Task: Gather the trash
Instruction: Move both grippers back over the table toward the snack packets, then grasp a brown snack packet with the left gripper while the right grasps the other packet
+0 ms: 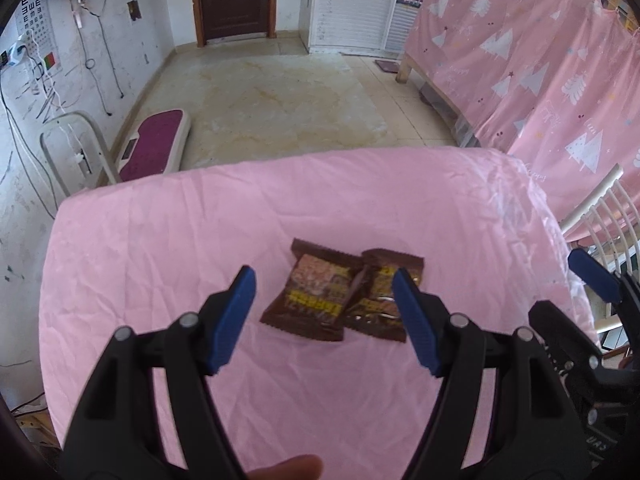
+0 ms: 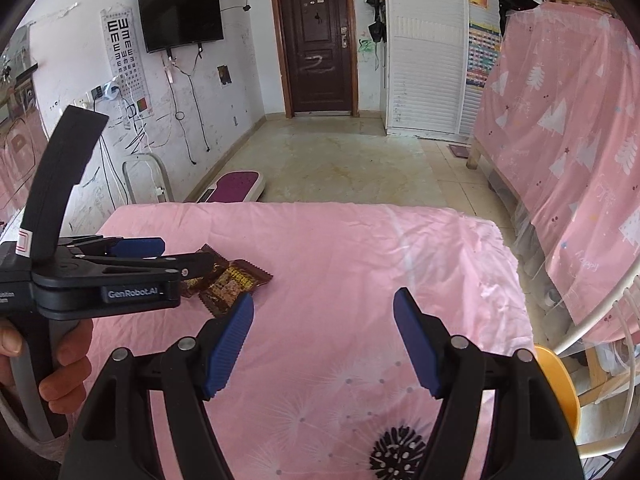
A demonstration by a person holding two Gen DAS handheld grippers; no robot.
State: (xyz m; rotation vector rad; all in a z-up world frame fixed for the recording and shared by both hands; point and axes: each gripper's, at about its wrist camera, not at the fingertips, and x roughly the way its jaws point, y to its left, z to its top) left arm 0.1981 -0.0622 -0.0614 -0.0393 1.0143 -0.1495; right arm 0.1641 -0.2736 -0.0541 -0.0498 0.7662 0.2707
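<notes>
From the left wrist view, two brown foil snack wrappers lay side by side near the middle of the counter covered in a wrinkled pink cloth [image 1: 160,248], the larger brown wrapper [image 1: 310,294] overlapping the smaller crumpled one [image 1: 380,300]. The left tongs [image 1: 324,312] hovered above them with jaws spread wide, holding nothing; the wrappers showed between the blue fingertips [image 1: 236,312]. A thumb tip [image 1: 284,468] showed at the bottom edge. The right tongs [image 1: 592,280] sat at the right edge, partly cut off. Beyond the counter lay a maroon-topped scale [image 1: 154,144] on the tiled floor, and a pink tree-print curtain [image 1: 540,80] hung at right.

From the right wrist view, the right tongs [image 2: 324,340] were wide open and empty over bare cloth, well apart from the wrappers [image 2: 232,284]. The left tongs [image 2: 160,256], gripped by a hand [image 2: 68,364], reached in from the left just above the wrappers. A yellow chair seat [image 2: 560,384] stood beside the counter's right edge.
</notes>
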